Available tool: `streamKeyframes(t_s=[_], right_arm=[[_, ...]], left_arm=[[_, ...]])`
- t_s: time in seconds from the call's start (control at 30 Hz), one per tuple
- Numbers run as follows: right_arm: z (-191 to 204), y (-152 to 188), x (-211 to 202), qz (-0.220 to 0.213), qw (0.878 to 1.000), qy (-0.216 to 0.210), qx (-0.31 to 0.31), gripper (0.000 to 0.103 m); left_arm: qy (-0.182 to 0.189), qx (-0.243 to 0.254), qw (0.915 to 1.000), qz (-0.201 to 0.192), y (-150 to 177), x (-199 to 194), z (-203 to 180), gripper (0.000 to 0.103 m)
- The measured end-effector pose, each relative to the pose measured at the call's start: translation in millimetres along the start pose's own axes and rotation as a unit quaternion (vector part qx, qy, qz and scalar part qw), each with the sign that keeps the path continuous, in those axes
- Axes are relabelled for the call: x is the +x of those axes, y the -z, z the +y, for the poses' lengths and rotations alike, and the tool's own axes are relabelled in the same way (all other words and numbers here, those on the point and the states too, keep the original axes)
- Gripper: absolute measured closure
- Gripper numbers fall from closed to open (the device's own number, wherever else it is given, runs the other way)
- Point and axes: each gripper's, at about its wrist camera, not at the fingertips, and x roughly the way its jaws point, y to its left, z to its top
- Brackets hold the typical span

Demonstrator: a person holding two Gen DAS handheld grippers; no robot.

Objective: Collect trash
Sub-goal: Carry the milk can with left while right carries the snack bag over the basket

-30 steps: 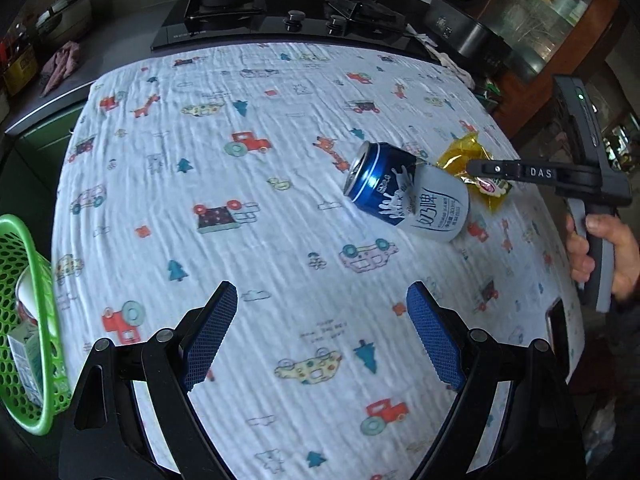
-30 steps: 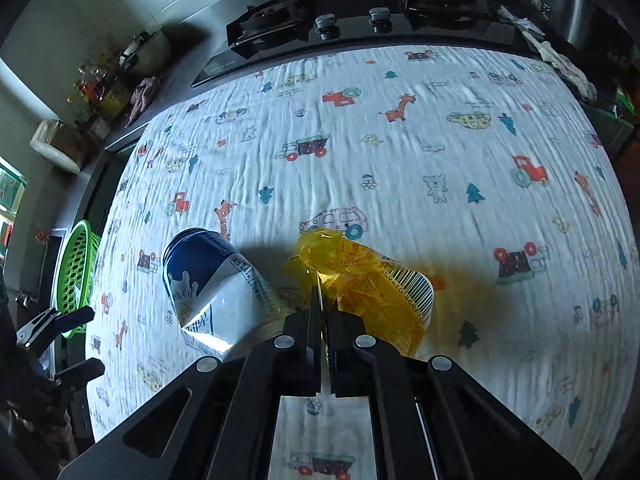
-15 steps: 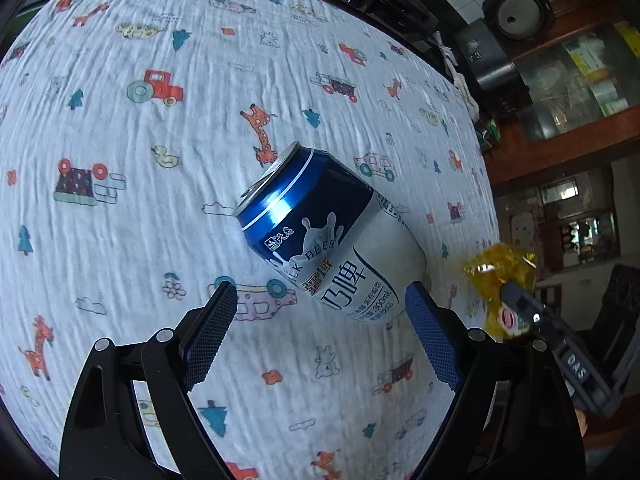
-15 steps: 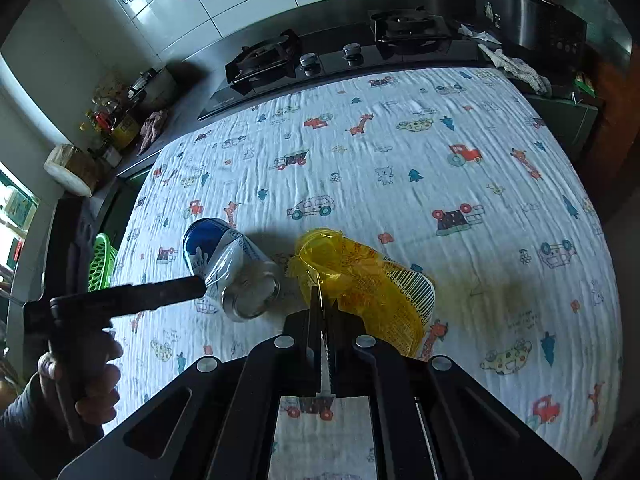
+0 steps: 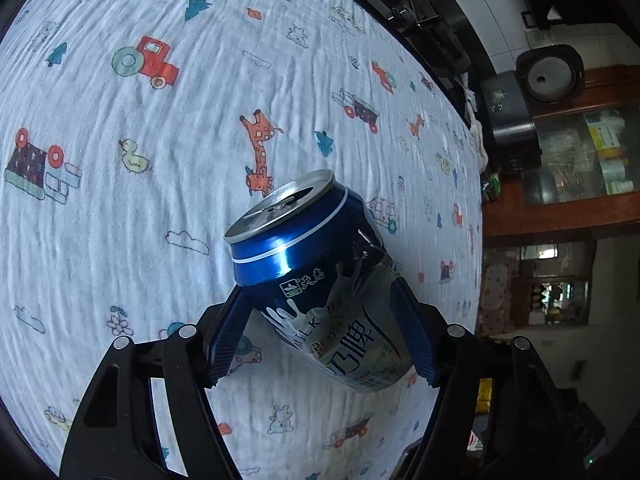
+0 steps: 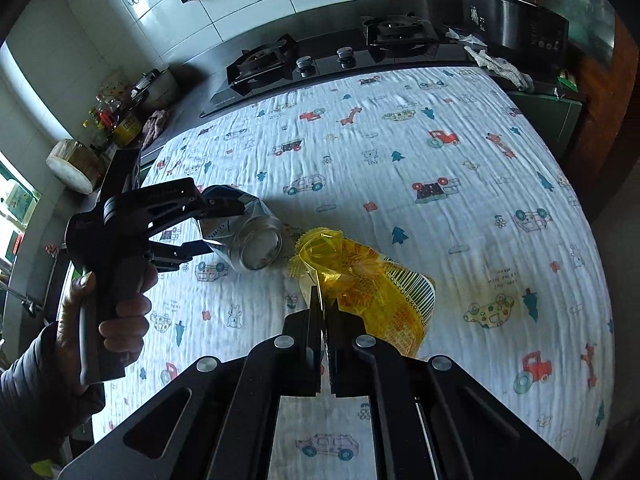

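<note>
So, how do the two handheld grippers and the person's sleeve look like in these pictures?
Both grippers are black frames with cut-out openings and silver rivets. The left gripper has blue textured pads on its fingers and a pistol-style black handle. The right gripper has thin black fingers. The person's sleeve is dark and quilted.

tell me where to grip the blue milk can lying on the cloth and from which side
Grip the blue milk can across its round side wall, mid-body, coming from above with one finger on each flank. It lies on its side, so the rims give no hold. The left gripper already straddles it there, jaws closing.
</note>
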Motion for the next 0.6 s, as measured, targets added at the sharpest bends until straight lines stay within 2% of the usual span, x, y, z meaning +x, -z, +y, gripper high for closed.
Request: streamKeyframes(t_s=[0.07, 0.17, 0.43, 0.6], right_arm=[[-1.3, 3.3, -1.4, -0.002, 1.000, 0.000, 0.004, 0.100], [-0.7, 9.2, -3.7, -0.004, 1.000, 0.000, 0.009, 0.100], [19.5, 16.1, -7.1, -0.012, 1.000, -0.003, 0.002, 0.100], [47.8, 15.6, -7.0, -0.019, 1.000, -0.012, -0.014, 0.100]], left_arm=[[0.002, 0.000, 1.0000, -0.004, -3.0, 0.9, -2.1, 0.045], [-0.006, 0.017, 0.9998, -0.009, -2.0, -2.9, -6.4, 0.047], [-0.019, 0.105, 0.9939, -0.030, 13.4, -43.4, -10.4, 0.050], [-0.008, 0.115, 0.9926, -0.039, 20.7, -83.2, 11.9, 0.051]])
